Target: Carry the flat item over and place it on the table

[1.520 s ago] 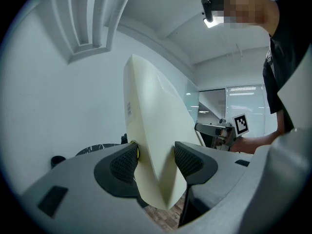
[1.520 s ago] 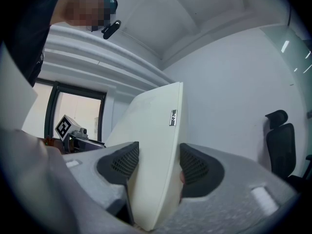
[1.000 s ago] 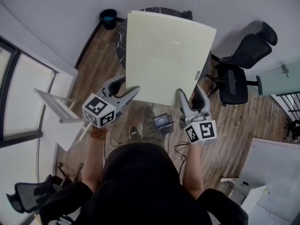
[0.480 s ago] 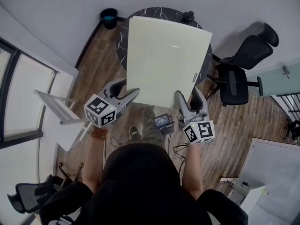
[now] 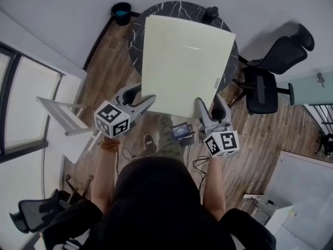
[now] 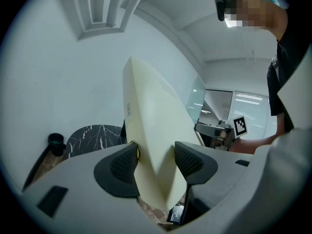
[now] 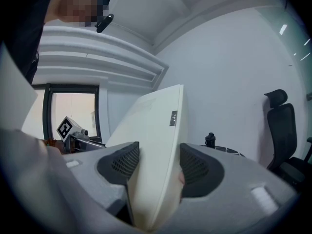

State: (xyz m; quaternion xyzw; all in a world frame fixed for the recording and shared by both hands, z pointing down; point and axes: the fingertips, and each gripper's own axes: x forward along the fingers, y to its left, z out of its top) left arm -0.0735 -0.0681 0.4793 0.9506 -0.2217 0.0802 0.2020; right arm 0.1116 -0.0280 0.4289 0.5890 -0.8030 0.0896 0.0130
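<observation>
A large pale cream flat board point(image 5: 184, 61) is held out over a round black marble table point(image 5: 136, 27). My left gripper point(image 5: 148, 102) is shut on the board's near left corner. My right gripper point(image 5: 207, 108) is shut on its near right corner. In the left gripper view the board point(image 6: 153, 130) rises between the two dark pads, with the table point(image 6: 92, 136) behind it. In the right gripper view the board point(image 7: 156, 145) stands clamped between the pads. Most of the tabletop is hidden under the board.
A black pot point(image 5: 121, 12) stands on the floor by the wall, left of the table. A small dark bottle point(image 5: 210, 14) stands on the table's far edge. Two black office chairs point(image 5: 268, 82) are to the right. A white frame point(image 5: 62, 119) leans at the left. A small device point(image 5: 182, 133) hangs below.
The board has moved forward with both grippers and now covers more of the round table. Both grips are unchanged.
</observation>
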